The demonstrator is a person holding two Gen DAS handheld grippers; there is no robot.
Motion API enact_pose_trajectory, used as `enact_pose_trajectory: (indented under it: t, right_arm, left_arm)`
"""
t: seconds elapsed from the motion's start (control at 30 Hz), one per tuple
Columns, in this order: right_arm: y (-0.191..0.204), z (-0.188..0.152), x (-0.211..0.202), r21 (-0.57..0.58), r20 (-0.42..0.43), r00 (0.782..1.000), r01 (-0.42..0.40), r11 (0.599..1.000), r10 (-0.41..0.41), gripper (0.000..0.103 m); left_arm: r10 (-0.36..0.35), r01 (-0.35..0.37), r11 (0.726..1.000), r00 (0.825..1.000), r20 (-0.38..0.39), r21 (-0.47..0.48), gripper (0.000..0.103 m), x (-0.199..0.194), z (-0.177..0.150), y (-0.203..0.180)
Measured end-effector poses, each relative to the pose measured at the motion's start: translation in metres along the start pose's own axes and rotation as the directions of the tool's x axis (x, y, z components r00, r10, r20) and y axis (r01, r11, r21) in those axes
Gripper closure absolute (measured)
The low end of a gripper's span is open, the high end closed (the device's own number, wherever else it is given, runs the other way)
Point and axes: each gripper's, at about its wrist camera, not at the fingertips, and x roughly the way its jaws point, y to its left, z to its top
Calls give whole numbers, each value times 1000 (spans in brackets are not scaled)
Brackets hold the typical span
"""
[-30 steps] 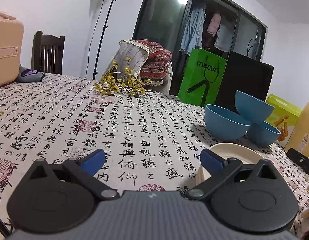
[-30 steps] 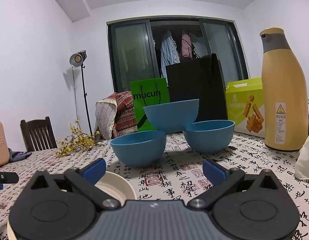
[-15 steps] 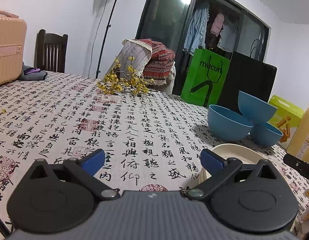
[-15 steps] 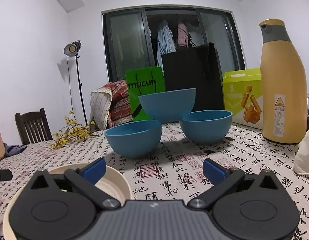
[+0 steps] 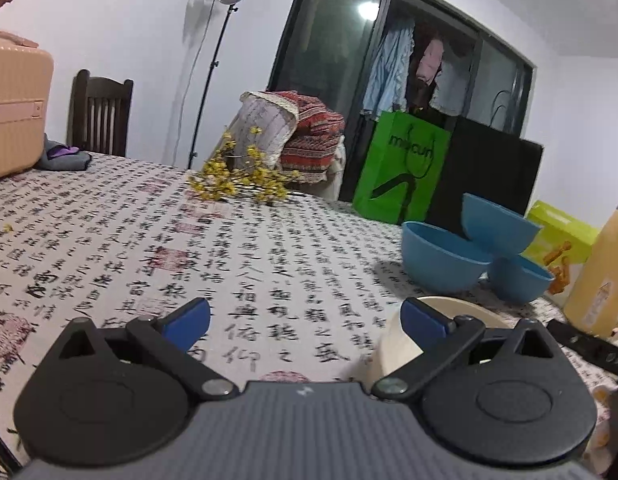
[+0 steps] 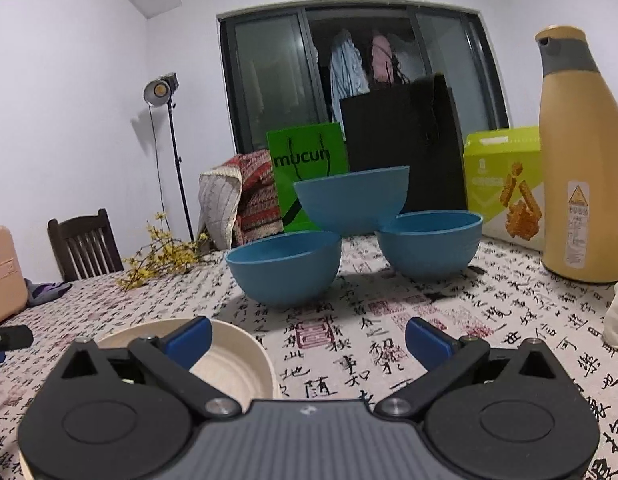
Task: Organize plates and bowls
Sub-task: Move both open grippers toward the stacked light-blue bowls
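1. The right hand-held gripper (image 6: 307, 338) has its blue fingers spread wide and holds nothing. It hangs low over the table (image 6: 509, 320).
2. The left hand-held gripper (image 5: 305, 318) is likewise spread and empty, low over the same patterned cloth.
3. The cream plate (image 6: 233, 360) lies just below and to the left of the right hand-held gripper, with its rim passing under the left finger. From the left hand-held gripper it sits ahead and to the right, behind the right finger.
4. Three blue bowls stand straight ahead of the right hand-held gripper, beyond the plate. The near left bowl (image 6: 285, 268) and the right bowl (image 6: 429, 244) rest on the table. The top bowl (image 6: 353, 200) perches tilted across their rims.
5. I judge the right hand-held gripper the nearer one to the bowls, facing them squarely. From the left hand-held gripper they lie well off to the right and farther away.
6. The top bowl looks the likely first pick. Its open rim tips toward the left side, so a finger could pass over the edge there.
7. Much of the plate is hidden behind both gripper bodies. Whether it is one plate or a stack cannot be told.
8. A tall yellow bottle (image 6: 581, 160) stands right of the bowls, well apart from them.
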Motion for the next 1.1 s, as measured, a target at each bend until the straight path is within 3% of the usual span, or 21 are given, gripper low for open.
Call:
enact_pose_trajectory:
  t: [0.23,0.5,0.87,1.1]
  right_arm:
    - [-12,9,-6,-15,3,1000,15,1000,-15,0]
    - [-34,33,-12,-32,36,999,40,999,-39,0]
    - [-57,60,-15,-50,78,993,88,995,-84,0]
    - [-66,75,-10,-74,59,995,78,994,-74,0]
  left_arm:
    - [-75,75,997,997,15,0,0,-4,11,-23]
    - [-154,154,986,988,0,62,0,2,24,-57]
    - [-210,211,974,978,-17,82,0,16,47,-87]
    - [-237,241,966,970,-49,94,0,29,59,-107]
